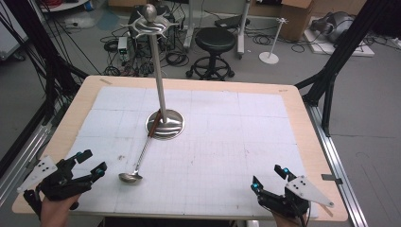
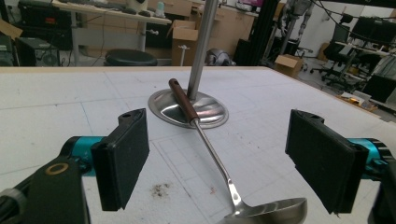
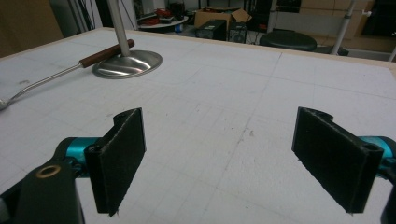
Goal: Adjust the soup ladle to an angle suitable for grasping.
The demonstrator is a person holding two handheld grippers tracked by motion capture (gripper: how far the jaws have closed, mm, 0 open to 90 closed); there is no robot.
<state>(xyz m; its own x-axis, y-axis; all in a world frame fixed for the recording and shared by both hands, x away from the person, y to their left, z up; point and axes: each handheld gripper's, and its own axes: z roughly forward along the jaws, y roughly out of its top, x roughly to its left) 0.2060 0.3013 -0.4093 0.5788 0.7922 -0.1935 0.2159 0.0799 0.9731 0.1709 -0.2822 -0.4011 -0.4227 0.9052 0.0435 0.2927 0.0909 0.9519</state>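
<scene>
Ladle [image 1: 142, 158] lies with its handle on the stand's base [image 1: 165, 124], untouched; left gripper [image 1: 90, 163] and right gripper [image 1: 267, 178] gape empty, bowl partly cropped in the left gripper view.

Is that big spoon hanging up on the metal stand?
No, the ladle lies on the table, its brown handle resting on the stand's round base.

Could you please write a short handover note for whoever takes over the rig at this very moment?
Left gripper: open, empty, near the table's near left corner, pointing at the ladle.
Right gripper: open, empty, near right corner.
Ladle: lying on the table, bowl toward the left gripper, brown handle resting on the base of the hanging stand.
Done: nothing gripped yet.
Left: probably picking up the ladle and hanging it on the stand's hooks.
</scene>
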